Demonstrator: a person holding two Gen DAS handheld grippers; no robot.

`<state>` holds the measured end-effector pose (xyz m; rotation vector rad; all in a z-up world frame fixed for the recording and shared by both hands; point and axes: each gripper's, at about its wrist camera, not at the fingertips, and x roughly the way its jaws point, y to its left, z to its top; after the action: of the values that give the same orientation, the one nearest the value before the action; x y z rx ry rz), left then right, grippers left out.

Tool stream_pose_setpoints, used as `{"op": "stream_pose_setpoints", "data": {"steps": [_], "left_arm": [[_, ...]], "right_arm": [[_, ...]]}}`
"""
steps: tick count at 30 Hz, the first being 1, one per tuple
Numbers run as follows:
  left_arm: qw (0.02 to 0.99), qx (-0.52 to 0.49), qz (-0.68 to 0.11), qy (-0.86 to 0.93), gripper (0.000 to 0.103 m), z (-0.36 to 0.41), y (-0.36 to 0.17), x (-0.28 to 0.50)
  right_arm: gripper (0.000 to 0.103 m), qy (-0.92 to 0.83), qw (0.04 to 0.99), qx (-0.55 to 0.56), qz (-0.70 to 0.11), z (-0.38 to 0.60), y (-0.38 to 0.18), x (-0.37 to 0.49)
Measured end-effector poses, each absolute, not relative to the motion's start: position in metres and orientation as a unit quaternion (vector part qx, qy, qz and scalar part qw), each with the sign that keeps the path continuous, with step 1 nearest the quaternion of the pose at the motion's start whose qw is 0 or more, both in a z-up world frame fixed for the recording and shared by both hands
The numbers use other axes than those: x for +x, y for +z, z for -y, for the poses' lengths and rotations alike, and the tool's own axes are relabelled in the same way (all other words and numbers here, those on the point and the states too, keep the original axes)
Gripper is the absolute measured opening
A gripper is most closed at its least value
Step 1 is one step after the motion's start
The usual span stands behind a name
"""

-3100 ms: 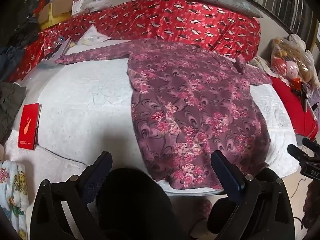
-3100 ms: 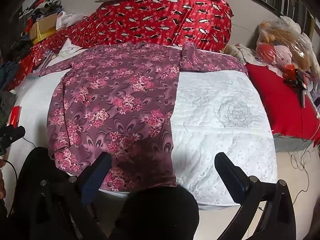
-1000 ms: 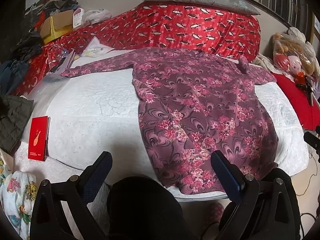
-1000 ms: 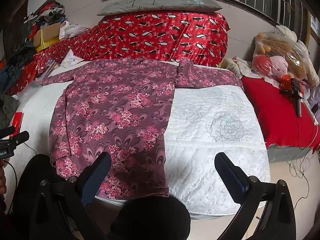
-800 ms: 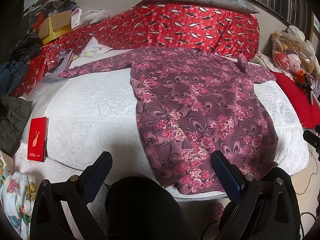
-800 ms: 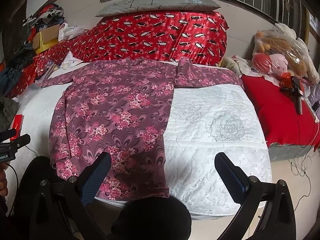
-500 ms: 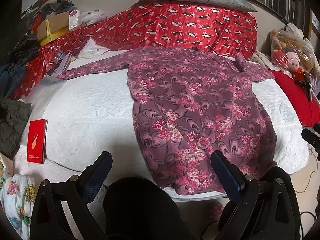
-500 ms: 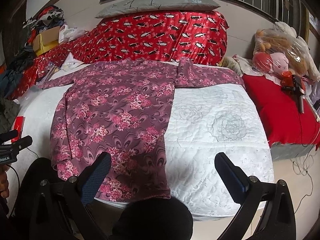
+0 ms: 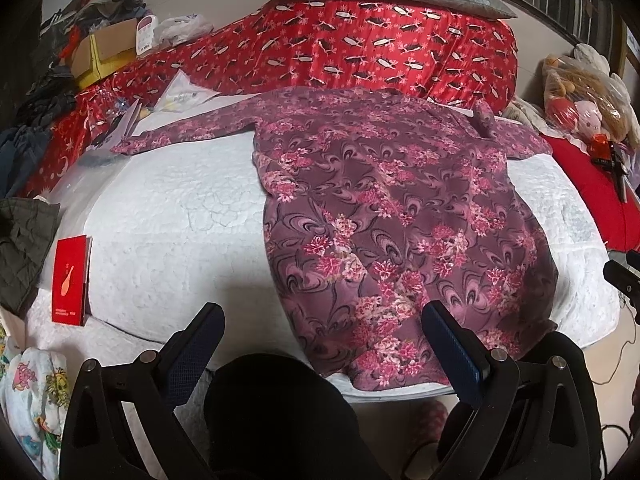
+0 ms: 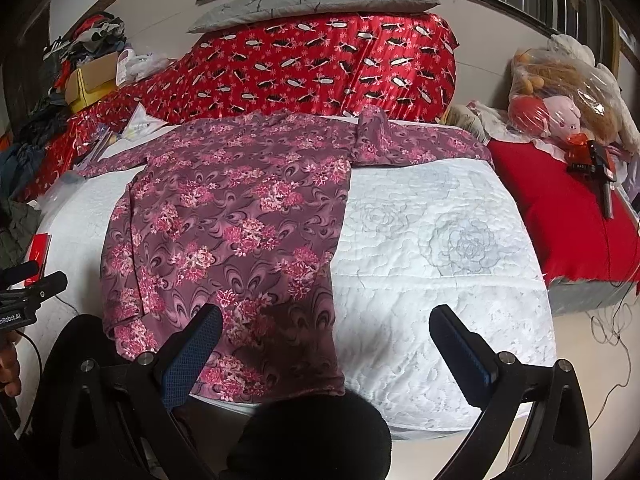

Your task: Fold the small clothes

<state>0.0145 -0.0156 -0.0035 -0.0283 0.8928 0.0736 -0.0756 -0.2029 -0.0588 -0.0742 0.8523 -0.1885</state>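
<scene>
A purple long-sleeved garment with pink flowers point(image 9: 384, 216) point(image 10: 232, 216) lies spread flat on a white quilted bed point(image 9: 168, 232) point(image 10: 432, 248), hem toward me, sleeves stretched out to both sides at the far end. My left gripper point(image 9: 320, 320) hangs open above the bed's near edge, just before the hem's left part. My right gripper point(image 10: 326, 322) is open too, over the hem's right corner and bare quilt. Neither holds anything. The tip of the right gripper point(image 9: 622, 280) shows at the left wrist view's right edge.
A red booklet point(image 9: 70, 280) lies on the bed's left edge, with a printed cloth point(image 9: 28, 392) below it. A red patterned quilt point(image 9: 360, 52) and grey pillow point(image 10: 312, 4) are piled behind. A red cushion point(image 10: 568, 216), bagged plush toys point(image 10: 560, 96), clutter at far left.
Both views shifted only slightly, drifting a little nearer the bed's near edge. The garment lies as before and both grippers stayed open.
</scene>
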Motion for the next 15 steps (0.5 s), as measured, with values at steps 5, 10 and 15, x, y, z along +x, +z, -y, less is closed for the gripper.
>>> {"op": "stream_pose_setpoints", "data": {"steps": [5,10,15], "left_arm": [[0.898,-0.013,-0.439,0.037,0.099,0.015,-0.008,0.022],[0.895,-0.013,-0.444,0.038,0.099,0.015,-0.012,0.029],[0.891,-0.022,-0.452,0.04,0.099,0.007,-0.015,0.037]], "right_arm": [[0.103,-0.089,0.903,-0.032,-0.418,0.204,-0.063,-0.072],[0.103,-0.087,0.902,-0.03,-0.422,0.206,-0.065,-0.068],[0.103,-0.084,0.9,-0.03,-0.427,0.208,-0.068,-0.064]]}}
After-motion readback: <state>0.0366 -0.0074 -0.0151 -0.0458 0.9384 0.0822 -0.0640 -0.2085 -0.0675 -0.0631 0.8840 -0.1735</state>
